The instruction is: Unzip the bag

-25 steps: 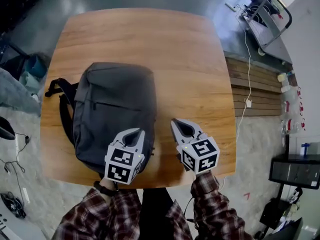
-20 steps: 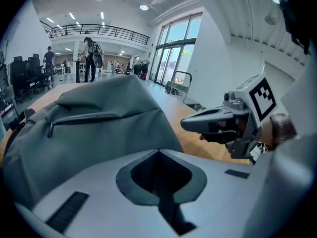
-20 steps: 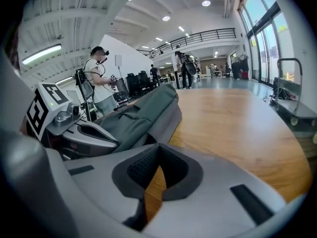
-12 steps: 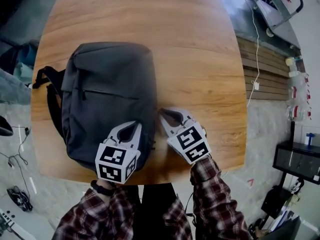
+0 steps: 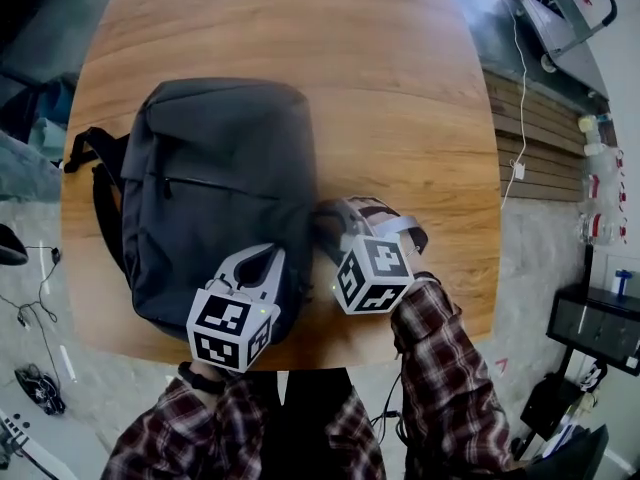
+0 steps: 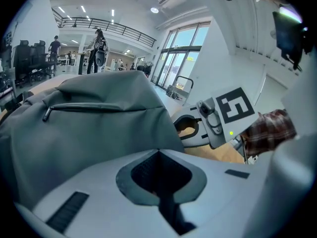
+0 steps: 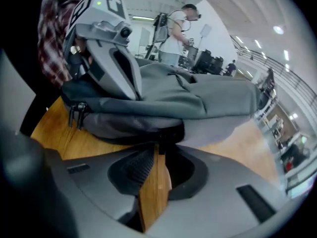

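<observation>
The right claw is pinching, tips nearly closed, the side edge of the dark grey fabric backpack lying under the fully closed left claw on the wooden desk.

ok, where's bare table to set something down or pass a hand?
Free: the wide stretch of table right of the backpack, out to the right edge, plus the strip beyond its top. Crowded: the near edge, where the left gripper sits on the backpack and the right gripper pinches its side; shoulder straps fill the left edge.
</observation>
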The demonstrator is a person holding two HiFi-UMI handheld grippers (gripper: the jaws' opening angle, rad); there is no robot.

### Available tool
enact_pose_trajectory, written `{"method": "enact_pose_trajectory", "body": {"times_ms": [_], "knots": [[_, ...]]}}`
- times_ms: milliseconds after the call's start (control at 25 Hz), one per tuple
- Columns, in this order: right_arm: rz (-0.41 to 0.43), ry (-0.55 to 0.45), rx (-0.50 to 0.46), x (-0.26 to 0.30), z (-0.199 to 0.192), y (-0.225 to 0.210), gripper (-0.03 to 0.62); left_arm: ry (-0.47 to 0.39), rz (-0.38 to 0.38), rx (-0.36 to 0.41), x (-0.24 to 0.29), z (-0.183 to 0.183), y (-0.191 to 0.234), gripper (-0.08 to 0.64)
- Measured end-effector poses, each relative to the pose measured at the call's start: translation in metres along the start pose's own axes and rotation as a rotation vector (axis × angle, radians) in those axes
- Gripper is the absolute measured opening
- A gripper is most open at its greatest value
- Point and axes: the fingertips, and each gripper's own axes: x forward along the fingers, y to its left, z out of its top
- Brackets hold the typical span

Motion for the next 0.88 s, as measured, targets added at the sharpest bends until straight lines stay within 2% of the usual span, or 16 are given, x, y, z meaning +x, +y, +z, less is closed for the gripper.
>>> {"method": "enact_pose_trajectory", "body": {"times_ms": [80,120,200,320,480,560,720,880], "knots": [[-0.022,0.013,-0.074,0.001,0.001,0.000,0.058,0.003,-0.001,0.001,0.000,-0.001,0.001,0.009],[-0.039,0.014,-0.079,0.001,0.001,-0.002,0.038,0.003,-0.002,0.000,0.000,-0.001,0.001,0.009],[-0.046,-0.009,-0.013,-0.003,0.001,-0.006,0.026,0.001,-0.005,-0.004,0.000,-0.001,0.001,0.009],[-0.010,-0.059,0.114,-0.008,0.003,-0.009,0.012,0.004,-0.008,-0.004,0.001,-0.002,0.000,0.009],[-0.015,-0.045,0.078,0.002,0.011,-0.008,0.012,0.018,-0.006,-0.002,0.003,-0.002,0.001,0.009],[-0.002,-0.035,0.092,0.004,0.012,-0.008,0.011,0.025,-0.013,-0.010,0.005,-0.003,0.002,0.009],[0.043,-0.006,0.178,-0.004,0.003,-0.002,0.009,0.027,-0.025,0.004,0.009,-0.002,0.001,0.009],[0.058,0.020,0.283,-0.014,-0.005,0.027,0.009,0.002,0.003,0.039,0.009,-0.001,0.002,0.009]]}}
